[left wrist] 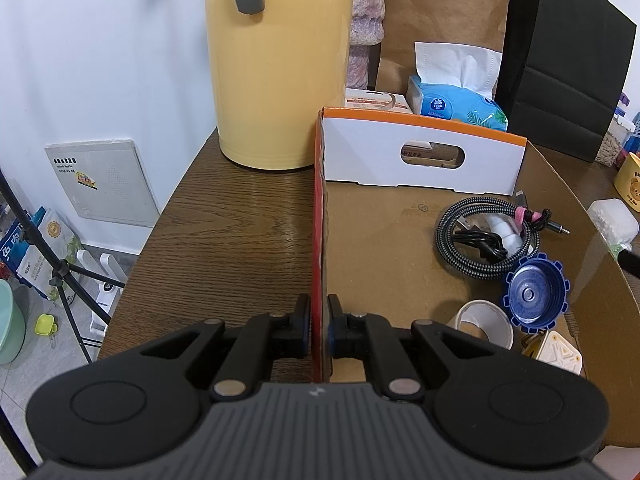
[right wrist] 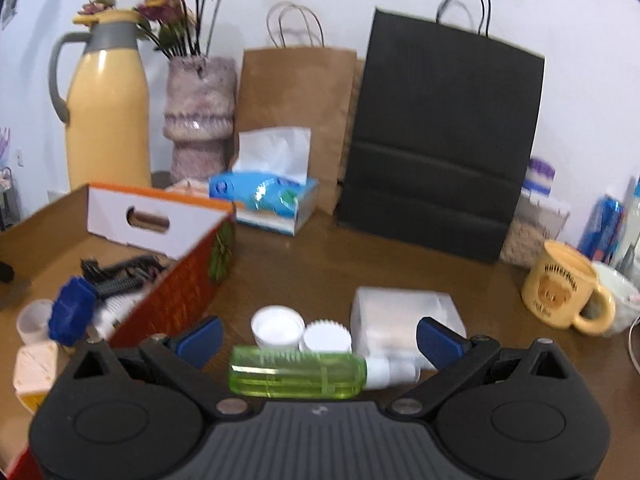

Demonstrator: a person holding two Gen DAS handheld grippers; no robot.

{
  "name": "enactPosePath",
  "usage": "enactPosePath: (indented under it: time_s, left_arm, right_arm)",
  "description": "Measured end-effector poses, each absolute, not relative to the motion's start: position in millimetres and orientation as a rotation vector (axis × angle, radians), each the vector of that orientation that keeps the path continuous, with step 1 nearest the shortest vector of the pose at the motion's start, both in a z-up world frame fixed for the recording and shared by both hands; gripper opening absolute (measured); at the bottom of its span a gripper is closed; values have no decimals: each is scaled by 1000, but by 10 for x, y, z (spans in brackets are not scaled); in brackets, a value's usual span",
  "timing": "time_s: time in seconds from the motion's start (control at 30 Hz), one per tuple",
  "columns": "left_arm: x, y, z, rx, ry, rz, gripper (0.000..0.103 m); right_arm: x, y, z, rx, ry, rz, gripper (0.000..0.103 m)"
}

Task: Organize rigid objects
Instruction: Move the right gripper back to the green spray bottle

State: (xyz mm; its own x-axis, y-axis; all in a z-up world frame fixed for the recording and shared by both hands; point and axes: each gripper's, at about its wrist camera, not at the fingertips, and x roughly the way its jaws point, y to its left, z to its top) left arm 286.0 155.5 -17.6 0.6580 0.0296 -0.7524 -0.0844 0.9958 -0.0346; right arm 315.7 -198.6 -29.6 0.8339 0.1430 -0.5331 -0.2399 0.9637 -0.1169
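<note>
My left gripper (left wrist: 319, 326) is shut on the left wall of the cardboard box (left wrist: 318, 240), one finger outside and one inside. Inside the box lie a coiled braided cable (left wrist: 480, 236), a blue ridged cap (left wrist: 534, 296), a white tape roll (left wrist: 486, 322) and a cream block (left wrist: 560, 352). My right gripper (right wrist: 320, 340) is open wide over the table, right of the box (right wrist: 180, 292). A green spray bottle (right wrist: 298, 374) lies between its fingers, close to the palm. Two white caps (right wrist: 278, 326) and a clear plastic box (right wrist: 404, 316) lie just beyond.
A yellow thermos jug (left wrist: 276, 64) stands at the back left. A tissue pack (right wrist: 266, 196), a brown paper bag (right wrist: 296, 112) and a black bag (right wrist: 440, 140) line the back. A yellow mug (right wrist: 564, 284) sits at the right. The table's edge runs at the left (left wrist: 160, 216).
</note>
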Motion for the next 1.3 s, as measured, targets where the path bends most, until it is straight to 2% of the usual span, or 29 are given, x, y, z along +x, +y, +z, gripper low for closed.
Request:
enactPosePath:
  time_s: [0.4, 1.0, 1.07, 1.13, 1.17, 1.3]
  left_arm:
    - [2859, 1558, -178, -68, 850, 65, 9]
    - [2859, 1558, -178, -68, 850, 65, 9]
    - [2859, 1557, -178, -67, 850, 65, 9]
    - [2859, 1557, -178, -68, 850, 65, 9]
    - [2859, 1557, -178, -68, 850, 65, 9]
    - [2859, 1557, -178, -67, 850, 65, 9]
  right_arm:
    - [3333, -1982, -560, -139, 625, 257, 103]
    - [3376, -1950, -602, -166, 617, 255, 103]
    - [3364, -1932, -603, -178, 618, 253, 101]
    - [3351, -1943, -588, -175, 609, 250, 88]
    - [3342, -1957, -572, -161, 606, 264, 85]
    - [3314, -1925, -577, -191, 602, 267, 84]
